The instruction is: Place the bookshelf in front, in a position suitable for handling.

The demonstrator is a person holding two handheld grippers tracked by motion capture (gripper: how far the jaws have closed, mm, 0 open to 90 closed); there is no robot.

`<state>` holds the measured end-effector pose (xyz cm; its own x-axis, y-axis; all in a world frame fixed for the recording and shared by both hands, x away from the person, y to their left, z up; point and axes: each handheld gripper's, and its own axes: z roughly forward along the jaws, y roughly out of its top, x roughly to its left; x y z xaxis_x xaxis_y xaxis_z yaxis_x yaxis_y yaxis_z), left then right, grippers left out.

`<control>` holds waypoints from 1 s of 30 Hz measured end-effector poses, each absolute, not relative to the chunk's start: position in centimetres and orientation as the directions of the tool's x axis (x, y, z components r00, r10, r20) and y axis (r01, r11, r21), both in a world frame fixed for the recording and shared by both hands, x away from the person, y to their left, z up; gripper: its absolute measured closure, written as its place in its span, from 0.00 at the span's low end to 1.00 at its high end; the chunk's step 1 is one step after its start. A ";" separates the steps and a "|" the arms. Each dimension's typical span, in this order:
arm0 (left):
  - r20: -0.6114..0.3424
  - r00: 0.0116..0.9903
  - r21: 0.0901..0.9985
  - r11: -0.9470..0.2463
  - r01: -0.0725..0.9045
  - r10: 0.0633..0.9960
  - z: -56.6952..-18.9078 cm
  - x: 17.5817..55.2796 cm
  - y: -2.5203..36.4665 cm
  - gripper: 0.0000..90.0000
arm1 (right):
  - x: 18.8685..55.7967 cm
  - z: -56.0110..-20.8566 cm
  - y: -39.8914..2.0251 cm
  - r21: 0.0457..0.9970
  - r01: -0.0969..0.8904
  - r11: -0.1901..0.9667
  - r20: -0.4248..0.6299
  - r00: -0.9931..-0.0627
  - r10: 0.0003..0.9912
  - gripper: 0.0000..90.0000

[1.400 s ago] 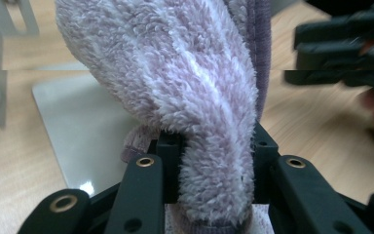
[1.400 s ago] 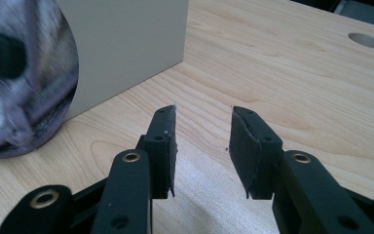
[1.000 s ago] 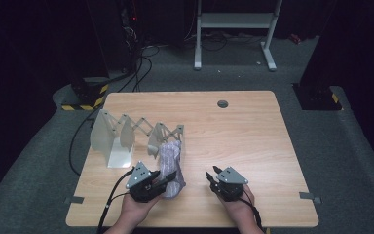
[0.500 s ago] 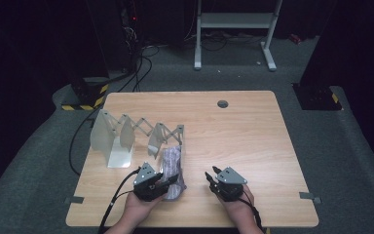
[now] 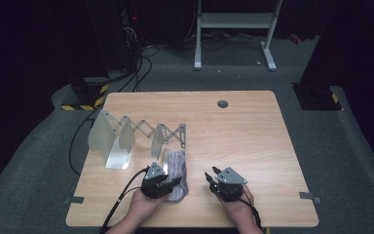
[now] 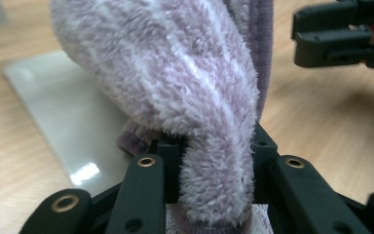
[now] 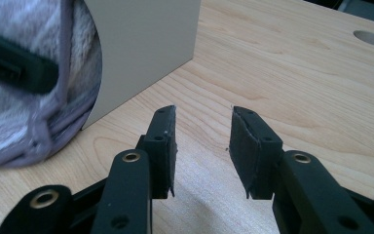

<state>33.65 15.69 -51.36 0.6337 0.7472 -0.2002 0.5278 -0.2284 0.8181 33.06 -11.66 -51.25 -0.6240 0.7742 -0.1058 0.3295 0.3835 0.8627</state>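
The left gripper [image 6: 214,195] is pinching a soft, light, floppy lilac fleece towel [image 6: 185,87] that is bulging just ahead of its jaws, likely sagging unless gathered thickly, while the right gripper [image 7: 202,146] is waiting spread and empty beside it.

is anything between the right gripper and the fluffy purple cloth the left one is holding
Nothing visible. The right gripper has open, empty jaws over bare table, and only wood separates it from the purple cloth clamped in the left gripper.
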 end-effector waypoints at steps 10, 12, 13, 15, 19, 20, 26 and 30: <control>-0.141 0.609 0.785 -0.286 0.549 0.781 -51.0 36.6 15.0 0.75 | 33.0 -51.2 -11.7 0.863 0.328 0.384 -0.106 -0.625 0.773 0.69; -0.130 0.608 0.774 -0.304 0.556 0.783 -51.3 37.1 14.7 0.75 | 33.0 -51.2 -11.7 0.863 0.327 0.384 -0.107 -0.625 0.773 0.69; -0.128 0.606 0.772 -0.304 0.558 0.785 -51.3 37.2 14.5 0.75 | 33.0 -51.2 -11.7 0.863 0.326 0.385 -0.108 -0.626 0.772 0.69; -0.129 0.601 0.770 -0.302 0.562 0.788 -51.2 37.4 14.2 0.75 | 33.1 -51.2 -11.7 0.863 0.327 0.386 -0.108 -0.627 0.772 0.69; -0.125 0.605 0.790 -0.290 0.541 0.786 -50.3 37.4 13.9 0.75 | 33.0 -51.2 -11.7 0.863 0.324 0.387 -0.110 -0.629 0.770 0.69; -0.127 0.604 0.797 -0.281 0.534 0.787 -50.0 37.3 13.9 0.75 | 33.0 -51.2 -11.7 0.863 0.324 0.387 -0.109 -0.629 0.770 0.69; -0.125 0.607 0.852 -0.229 0.472 0.785 -47.6 36.6 13.9 0.75 | 33.0 -51.2 -11.7 0.864 0.324 0.386 -0.108 -0.629 0.770 0.69; -0.121 0.611 0.883 -0.196 0.426 0.783 -45.6 36.5 14.0 0.75 | 33.0 -51.2 -11.7 0.864 0.320 0.387 -0.111 -0.630 0.768 0.69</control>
<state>36.47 14.02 -45.62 0.6107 0.7826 -0.1212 0.4264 -0.1960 0.8830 32.98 -11.71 -51.15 -0.6304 0.7684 -0.1106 0.3204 0.3873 0.8645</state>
